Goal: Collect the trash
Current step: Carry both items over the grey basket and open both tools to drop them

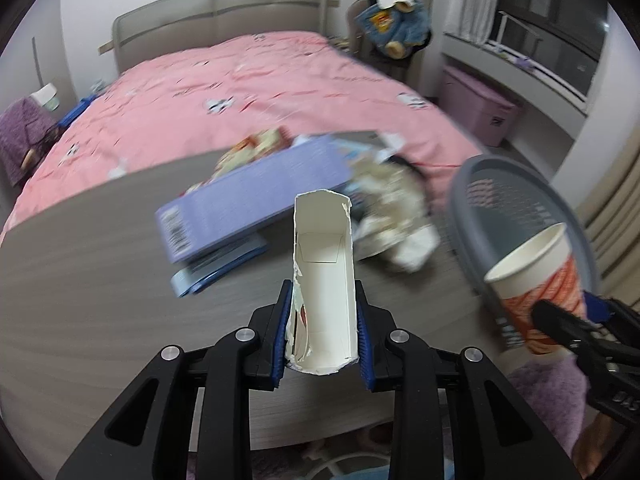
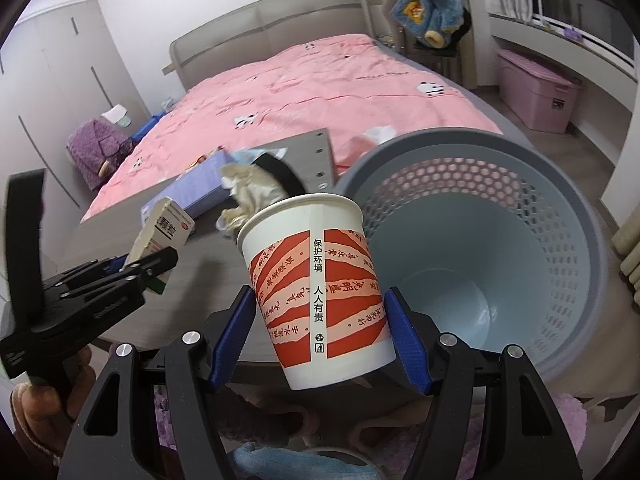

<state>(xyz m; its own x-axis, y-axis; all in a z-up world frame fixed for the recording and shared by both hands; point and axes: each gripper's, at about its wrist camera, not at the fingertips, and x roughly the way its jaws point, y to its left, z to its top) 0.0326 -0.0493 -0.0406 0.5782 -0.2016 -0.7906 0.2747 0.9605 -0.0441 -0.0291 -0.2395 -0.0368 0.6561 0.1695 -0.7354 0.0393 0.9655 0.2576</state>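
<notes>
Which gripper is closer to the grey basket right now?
Right. The right gripper, holding the paper cup, sits at the grey basket rim; the left gripper, holding the torn carton, is farther off over the table.

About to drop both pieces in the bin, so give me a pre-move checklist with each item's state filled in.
1. Right gripper fingers clamp the paper cup: ok.
2. Left gripper fingers clamp the torn white carton: ok.
3. Grey basket mouth faces the cup, nothing blocking it: ok.
4. Basket has room; its inside shows bare: ok.
5. Carton positioned over the basket: not ok, it is over the table, left of the basket.
6. Cup is empty of liquid: cannot tell, its bottom is hidden.
</notes>
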